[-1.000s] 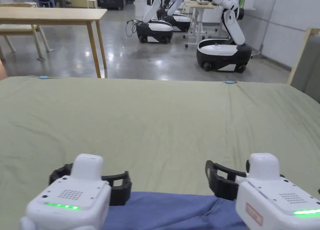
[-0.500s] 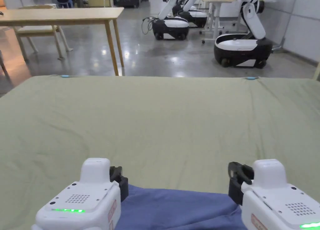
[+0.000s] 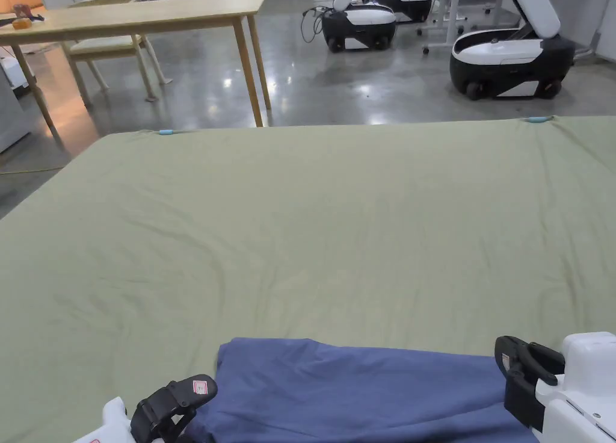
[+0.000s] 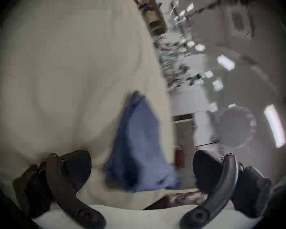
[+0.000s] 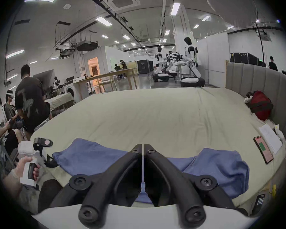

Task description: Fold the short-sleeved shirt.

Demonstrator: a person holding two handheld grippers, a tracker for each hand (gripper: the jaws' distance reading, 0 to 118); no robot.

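Blue short-sleeved shirt bunched at bed near edge. Left gripper jaws wide, empty; right gripper jaws closed, pinching nothing visible. Risk: uneven fold from unsmoothed fabric.

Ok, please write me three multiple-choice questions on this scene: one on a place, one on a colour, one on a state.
1. Where does the shirt lie?
A) at the near edge of the bed
B) at its far edge
C) on the floor

2. What colour is the shirt?
A) red
B) blue
C) white

3. How are the jaws of the left gripper?
A) shut
B) wide apart
C) pressed on the shirt

Answers: 1 A, the head view shows it at the bottom, close to the person; 2 B, it is blue in all three views; 3 B, the left gripper view shows a wide gap between them.
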